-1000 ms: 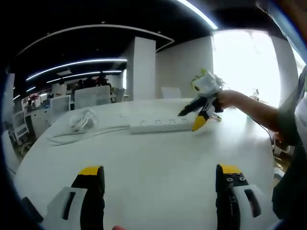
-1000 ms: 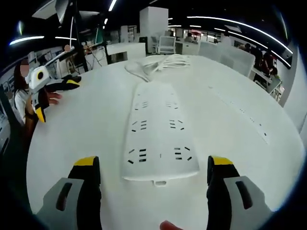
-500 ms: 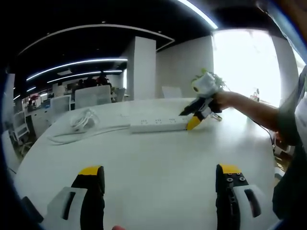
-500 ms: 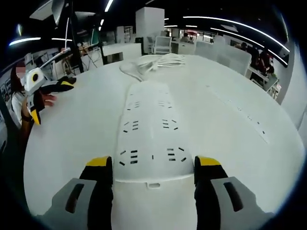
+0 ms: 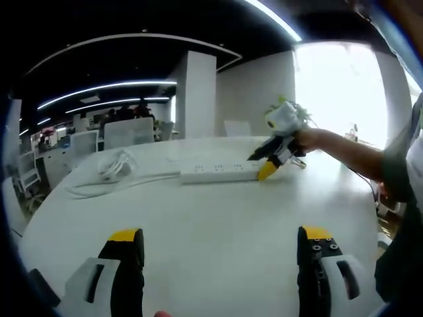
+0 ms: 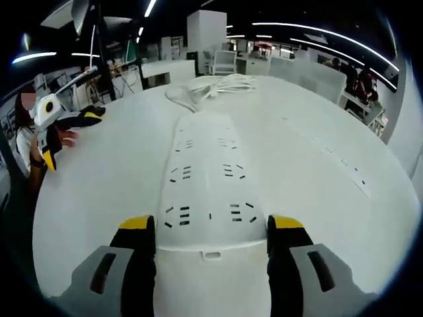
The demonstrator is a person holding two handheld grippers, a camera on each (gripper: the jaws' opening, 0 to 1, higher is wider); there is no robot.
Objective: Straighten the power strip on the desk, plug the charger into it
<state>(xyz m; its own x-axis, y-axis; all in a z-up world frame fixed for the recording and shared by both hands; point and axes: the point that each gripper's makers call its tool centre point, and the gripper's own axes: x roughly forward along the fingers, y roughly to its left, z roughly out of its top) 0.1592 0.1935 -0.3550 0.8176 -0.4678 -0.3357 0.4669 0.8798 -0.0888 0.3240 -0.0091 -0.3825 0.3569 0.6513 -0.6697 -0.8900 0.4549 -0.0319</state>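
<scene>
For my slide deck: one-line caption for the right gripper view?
Right gripper jaws close on the near end of the white power strip lying on the desk.

The near end of the power strip [image 6: 210, 191] lay hidden between the right gripper [image 6: 210, 232] jaws; beyond it, the bundled cord [image 6: 221, 84] blurred, any charger indistinguishable.

Smooth white plastic on the strip [image 6: 211, 191], faintly glossy, slots dark. Matt white top on the desk [image 6: 317, 178], looks laminate, smooth with a soft sheen. Rubbery white cable [image 6: 221, 84], coiled. Right gripper [image 6: 211, 231]: 2 matt black jaws with yellow plastic tips, grey plastic bodies.
</scene>
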